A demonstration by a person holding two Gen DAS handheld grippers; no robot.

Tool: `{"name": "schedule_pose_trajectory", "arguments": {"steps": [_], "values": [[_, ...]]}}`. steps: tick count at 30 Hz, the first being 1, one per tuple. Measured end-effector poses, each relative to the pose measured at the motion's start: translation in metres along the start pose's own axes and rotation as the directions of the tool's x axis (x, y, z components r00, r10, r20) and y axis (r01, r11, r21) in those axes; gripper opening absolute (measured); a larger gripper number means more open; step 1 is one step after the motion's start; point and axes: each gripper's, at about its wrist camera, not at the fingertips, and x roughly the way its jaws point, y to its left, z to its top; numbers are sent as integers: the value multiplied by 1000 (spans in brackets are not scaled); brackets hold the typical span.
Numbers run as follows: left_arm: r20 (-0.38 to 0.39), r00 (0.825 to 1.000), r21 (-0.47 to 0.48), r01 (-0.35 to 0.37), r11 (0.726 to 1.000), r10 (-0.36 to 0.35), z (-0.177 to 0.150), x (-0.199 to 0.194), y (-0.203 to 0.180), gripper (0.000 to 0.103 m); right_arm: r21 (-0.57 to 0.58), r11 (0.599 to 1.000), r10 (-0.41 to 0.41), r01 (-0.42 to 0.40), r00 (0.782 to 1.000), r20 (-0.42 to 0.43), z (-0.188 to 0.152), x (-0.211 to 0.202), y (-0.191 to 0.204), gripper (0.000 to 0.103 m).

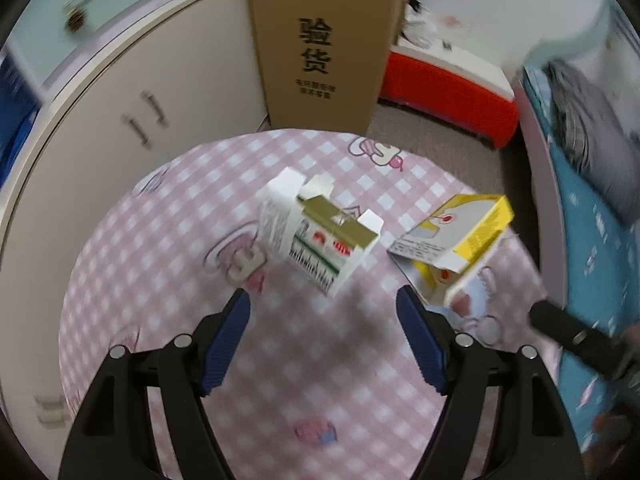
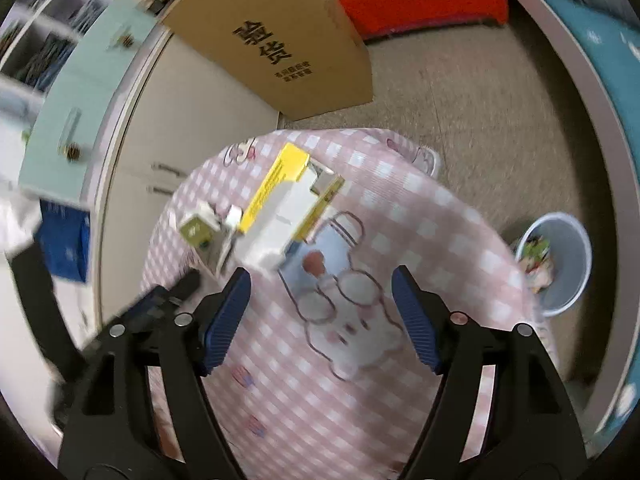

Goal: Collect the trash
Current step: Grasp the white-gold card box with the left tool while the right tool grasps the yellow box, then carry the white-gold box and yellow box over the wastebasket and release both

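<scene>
Two empty cartons lie on a pink checked tablecloth (image 1: pixel 168 240). A white carton with a gold band (image 1: pixel 320 232) sits just ahead of my left gripper (image 1: pixel 324 300), which is open with nothing between its fingers. To its right lies a yellow and white carton (image 1: pixel 460 236). In the right wrist view the yellow and white carton (image 2: pixel 284 204) lies ahead and left of my right gripper (image 2: pixel 320 280), open and empty over the cloth (image 2: pixel 420 220). The gold-banded carton (image 2: pixel 200 236) sits further left. The left gripper's black body (image 2: pixel 160 300) shows at the lower left.
A tall brown cardboard box (image 1: pixel 324 44) stands on the floor behind the table, against a white cabinet (image 1: pixel 120 120). A pale blue bin (image 2: pixel 556 260) with rubbish in it stands on the floor right of the table. A red box (image 1: pixel 448 92) and a blue bed edge (image 1: pixel 592 240) lie to the right.
</scene>
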Motion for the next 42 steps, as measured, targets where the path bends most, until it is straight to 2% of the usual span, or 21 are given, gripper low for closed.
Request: {"name": "schedule_pose_trajectory", "arguments": {"steps": [3, 6, 11, 14, 16, 17, 18, 19, 20, 22, 27, 32, 36, 42], "values": [[17, 998, 79, -58, 995, 57, 7, 19, -7, 74, 82, 996, 15, -17, 1000, 24, 10, 8, -1, 74], [15, 997, 77, -75, 994, 74, 14, 30, -3, 74, 150, 988, 35, -40, 999, 34, 19, 19, -1, 78], [19, 998, 42, -54, 998, 53, 25, 37, 16, 72, 166, 986, 25, -28, 1000, 16, 30, 49, 16, 79], [13, 1000, 8, -16, 1000, 16, 30, 41, 29, 49, 165, 986, -3, 1, 1000, 11, 34, 64, 22, 80], [-2, 1000, -32, 25, 999, -25, 33, 46, 40, 25, 132, 991, -23, 21, 1000, 20, 37, 68, 30, 82], [-3, 999, -45, 35, 998, -35, 34, 46, 45, 20, 117, 993, -31, 29, 999, 19, 38, 69, 32, 81], [1, 999, -56, 50, 997, -50, 34, 46, 48, 17, 102, 994, -36, 35, 999, 7, 38, 71, 35, 77], [9, 998, -69, 64, 996, -63, 34, 44, 51, 6, 81, 995, -56, 55, 998, 6, 38, 71, 37, 63], [11, 997, -75, 75, 994, -74, 34, 41, 54, 3, 60, 996, -68, 68, 998, 2, 37, 71, 38, 52], [13, 993, -85, 115, 990, -114, 32, 37, 55, 2, 38, 998, -58, 58, 998, -9, 35, 72, 37, 51], [37, 989, -86, 147, 985, -145, 25, 17, 51, 2, -16, 999, -41, 41, 999, -5, 26, 58, 33, 49], [54, 986, -79, 164, 983, -161, 15, -8, 35, 2, -14, 1000, 1, -1, 1000, 26, 18, 29, 23, 49], [79, 984, -54, 164, 985, -160, 2, -36, 6, 2, -37, 999, 29, -27, 998, 55, 13, -1, 10, 49], [87, 976, -21, 201, 979, -199, -21, -73, -57, 2, -24, 998, 62, -59, 992, 110, 7, -66, -39, 49]]}}
